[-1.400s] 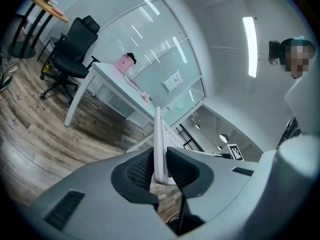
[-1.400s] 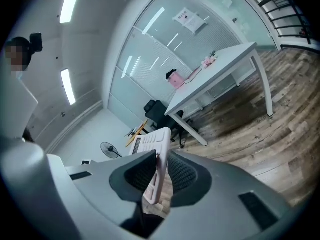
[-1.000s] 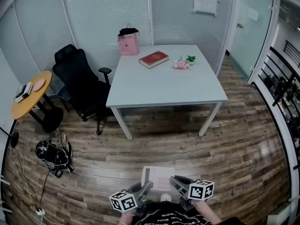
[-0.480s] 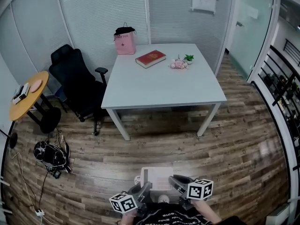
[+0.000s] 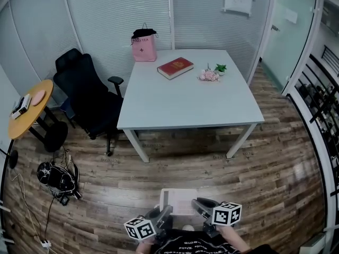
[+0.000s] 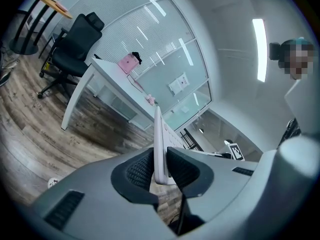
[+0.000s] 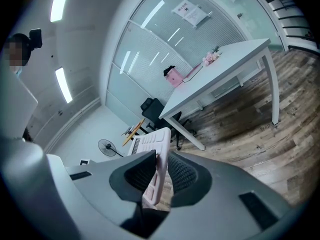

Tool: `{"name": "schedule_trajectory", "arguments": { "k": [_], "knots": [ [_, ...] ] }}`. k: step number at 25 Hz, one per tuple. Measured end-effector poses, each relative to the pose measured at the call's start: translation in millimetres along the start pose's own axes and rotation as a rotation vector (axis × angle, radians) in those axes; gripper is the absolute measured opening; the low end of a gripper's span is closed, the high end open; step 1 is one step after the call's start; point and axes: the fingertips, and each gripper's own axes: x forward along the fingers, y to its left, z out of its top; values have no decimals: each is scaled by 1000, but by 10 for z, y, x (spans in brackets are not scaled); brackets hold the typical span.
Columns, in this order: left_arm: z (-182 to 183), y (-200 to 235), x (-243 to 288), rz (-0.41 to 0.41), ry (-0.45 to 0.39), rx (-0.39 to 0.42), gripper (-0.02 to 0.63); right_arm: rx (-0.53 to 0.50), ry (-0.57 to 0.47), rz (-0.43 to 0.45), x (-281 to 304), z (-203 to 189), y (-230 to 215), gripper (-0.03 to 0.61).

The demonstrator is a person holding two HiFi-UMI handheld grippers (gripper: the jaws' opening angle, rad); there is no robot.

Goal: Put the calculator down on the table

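A flat white calculator [image 5: 179, 201] is held level at the bottom of the head view, over the wood floor. My left gripper [image 5: 165, 211] is shut on its left edge and my right gripper [image 5: 197, 205] is shut on its right edge. In the left gripper view the calculator [image 6: 159, 149] shows edge-on between the ribbed pads [image 6: 141, 171]. In the right gripper view the calculator [image 7: 152, 164] shows its keys and display, pinched by the pads [image 7: 181, 175]. The white table [image 5: 180, 107] stands ahead, some way off.
On the table lie a red book [image 5: 175, 67], a pink bag [image 5: 144, 47] and a small flower bunch [image 5: 210, 74]. A black office chair [image 5: 87, 97] stands at its left. A round yellow side table [image 5: 29, 110] and a black bag [image 5: 57, 178] with cables are at the left.
The table has shifted slightly in the head view as both grippers and the calculator moved on across the floor. Both grips are unchanged.
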Motion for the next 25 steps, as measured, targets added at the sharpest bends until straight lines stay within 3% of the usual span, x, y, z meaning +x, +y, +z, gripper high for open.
{"name": "schedule_trajectory", "arguments": {
  "k": [20, 25],
  "knots": [
    [1555, 969, 160, -30, 94, 111, 95, 26, -49, -66, 1506, 783, 235, 84],
    [1812, 1233, 80, -23, 84, 96, 95, 28, -55, -58, 1862, 853, 328, 84]
  ]
}}
